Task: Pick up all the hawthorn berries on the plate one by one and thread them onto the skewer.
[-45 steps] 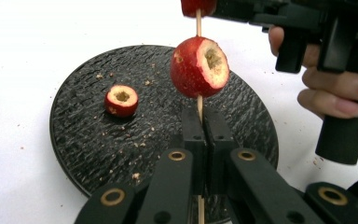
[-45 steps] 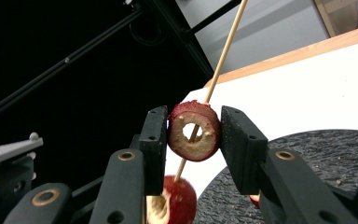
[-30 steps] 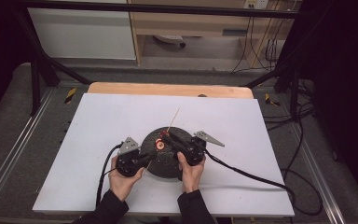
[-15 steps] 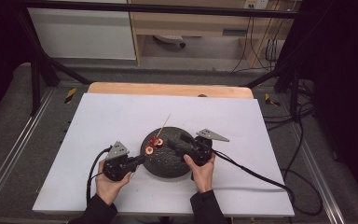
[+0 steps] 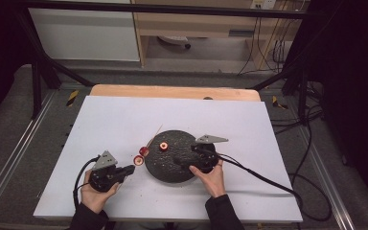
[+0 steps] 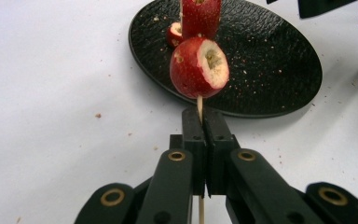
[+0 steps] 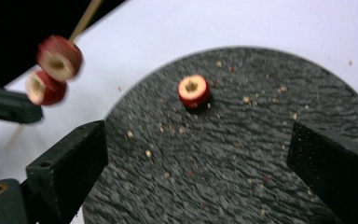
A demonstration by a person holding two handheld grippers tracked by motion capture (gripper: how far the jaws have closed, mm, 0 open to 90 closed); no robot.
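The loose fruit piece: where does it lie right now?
In the high view the loose fruit piece lies on the black plate, in its far left part, just right of the skewer with two pieces.

Thin wooden skewer (image 6: 199, 105) carries 2 red hawthorn pieces (image 6: 199, 67), cored, pale flesh exposed, held off the table just beside the black plate's (image 5: 172, 172) left rim. 1 loose cored piece (image 7: 193, 91) lies on the plate

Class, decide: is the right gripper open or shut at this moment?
Open. The right gripper has just been opening; its fingers stand wide apart over the black plate, nothing between them.
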